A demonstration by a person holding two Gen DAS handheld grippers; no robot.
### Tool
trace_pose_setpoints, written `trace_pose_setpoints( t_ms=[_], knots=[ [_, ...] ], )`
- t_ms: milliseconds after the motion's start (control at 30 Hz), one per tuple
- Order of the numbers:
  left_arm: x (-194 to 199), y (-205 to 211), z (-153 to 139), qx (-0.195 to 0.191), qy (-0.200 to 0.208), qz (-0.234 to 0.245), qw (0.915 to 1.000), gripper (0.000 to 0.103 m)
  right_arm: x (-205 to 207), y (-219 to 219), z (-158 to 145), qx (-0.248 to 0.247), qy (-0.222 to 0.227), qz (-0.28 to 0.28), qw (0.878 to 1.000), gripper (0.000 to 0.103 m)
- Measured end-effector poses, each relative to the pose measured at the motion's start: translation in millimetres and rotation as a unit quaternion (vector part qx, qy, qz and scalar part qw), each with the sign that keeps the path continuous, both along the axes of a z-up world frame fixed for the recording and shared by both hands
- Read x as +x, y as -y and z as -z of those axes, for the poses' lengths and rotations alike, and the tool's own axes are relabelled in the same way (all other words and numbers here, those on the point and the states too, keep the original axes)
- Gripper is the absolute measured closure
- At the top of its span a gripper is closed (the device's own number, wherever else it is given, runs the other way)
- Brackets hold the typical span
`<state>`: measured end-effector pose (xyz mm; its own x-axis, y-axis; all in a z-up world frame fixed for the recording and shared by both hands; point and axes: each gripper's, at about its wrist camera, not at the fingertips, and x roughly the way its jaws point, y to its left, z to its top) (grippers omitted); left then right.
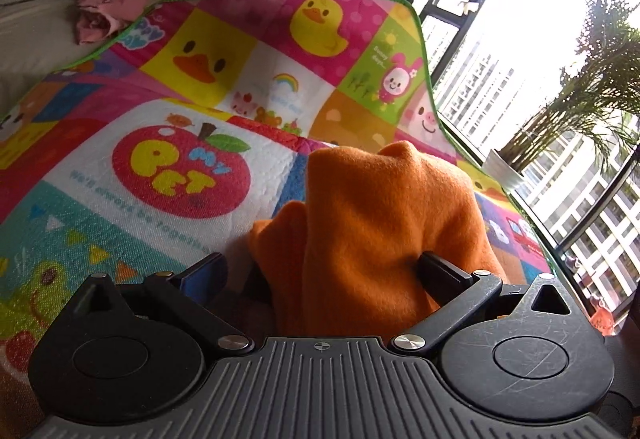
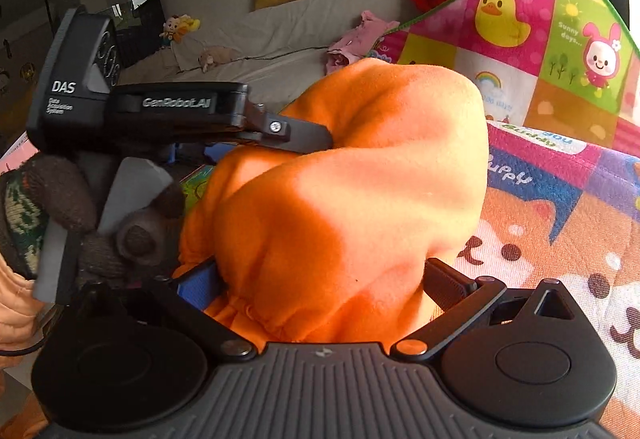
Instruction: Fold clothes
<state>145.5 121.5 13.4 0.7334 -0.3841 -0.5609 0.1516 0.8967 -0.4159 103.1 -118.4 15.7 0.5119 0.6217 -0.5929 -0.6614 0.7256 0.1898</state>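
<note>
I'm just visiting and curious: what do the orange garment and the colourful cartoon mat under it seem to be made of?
The orange garment looks like soft fleece: matte, fuzzy nap, plump rounded folds, a gathered hem. The colourful cartoon mat seems a printed, finely textured fabric-like sheet with green stitched edging; whether it has a foam core cannot be told.

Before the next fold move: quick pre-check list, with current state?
1. Left gripper clamped on orange garment: ok.
2. Right gripper clamped on the garment: ok.
3. Garment raised off play mat: cannot tell, lower edge hidden.
4. Mat ahead free of other clothes: ok; pink garment lies past its edge.
5. Garment spread flat between grippers: not ok, bunched.
6. Grippers apart from each other: ok, left sits just beside in right view.
</note>
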Motion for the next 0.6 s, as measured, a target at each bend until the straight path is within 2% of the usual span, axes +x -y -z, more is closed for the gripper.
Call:
trace_pose_setpoints(
  t_ms=[167, 333, 467, 600],
  knots=[
    [-22.8, -8.5, -0.1, 0.010, -0.002, 0.005, 0.9999, 0.000, -0.9, 0.0, 1.2, -0.002, 0.005, -0.003, 1.000, 0.000],
    [-26.2, -0.2, 4.4, 0.057, -0.005, -0.001, 0.9984, 0.000, -4.5, 14.2, -3.8, 0.016, 0.009, -0.018, 1.000, 0.000],
    [-29.1, 10.3, 5.1, 0.090, 0.009, -0.003, 0.9959, 0.000, -5.7, 41.2, -25.8, 0.045, 0.026, -0.017, 0.999, 0.000],
    [-33.5, 14.8, 4.5, 0.108, 0.021, -0.006, 0.9939, 0.000, 15.9, 60.6, -51.0, 0.085, 0.042, 0.023, 0.995, 0.000]
  ],
)
